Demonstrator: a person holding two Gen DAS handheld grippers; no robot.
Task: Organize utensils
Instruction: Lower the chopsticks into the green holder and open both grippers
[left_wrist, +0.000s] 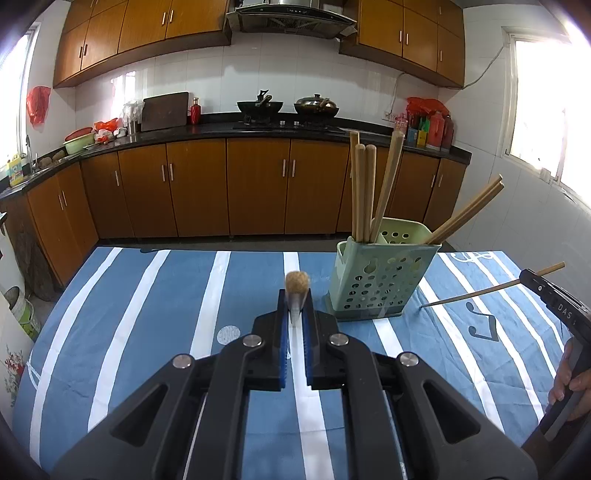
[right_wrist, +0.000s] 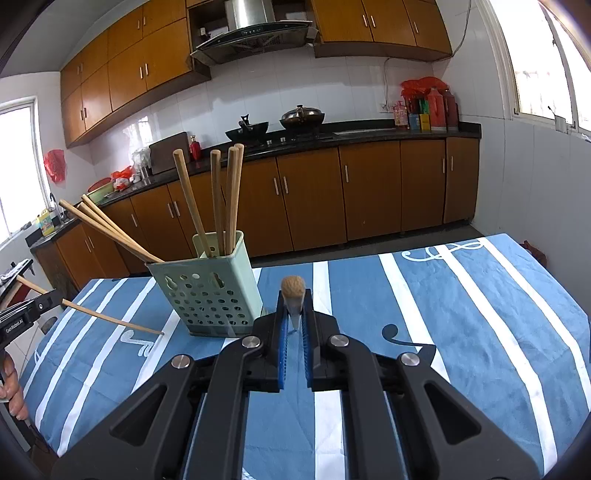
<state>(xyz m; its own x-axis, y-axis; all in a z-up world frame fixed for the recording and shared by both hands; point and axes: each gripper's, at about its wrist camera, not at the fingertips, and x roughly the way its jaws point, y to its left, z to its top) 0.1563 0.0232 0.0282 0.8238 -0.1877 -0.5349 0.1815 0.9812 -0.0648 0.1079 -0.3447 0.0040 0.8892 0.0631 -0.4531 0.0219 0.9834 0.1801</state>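
Observation:
A pale green perforated utensil holder (left_wrist: 376, 275) stands on the blue striped tablecloth (left_wrist: 147, 295) with several wooden chopsticks (left_wrist: 364, 192) upright or leaning in it. It also shows in the right wrist view (right_wrist: 207, 288). My left gripper (left_wrist: 295, 306) is shut on a chopstick (left_wrist: 296, 286), seen end-on, left of the holder. My right gripper (right_wrist: 293, 306) is shut on a chopstick (right_wrist: 293, 290), seen end-on, right of the holder. Each gripper's chopstick shows in the other view, tip slanting down to the cloth: the right one (left_wrist: 476, 293), the left one (right_wrist: 110, 321).
The table's far edge lies just behind the holder (right_wrist: 332, 260). Brown kitchen cabinets (left_wrist: 258, 188) and a black counter with two woks (left_wrist: 288, 107) stand beyond. Windows are at both sides. A hand holds the other gripper's handle (left_wrist: 569, 384).

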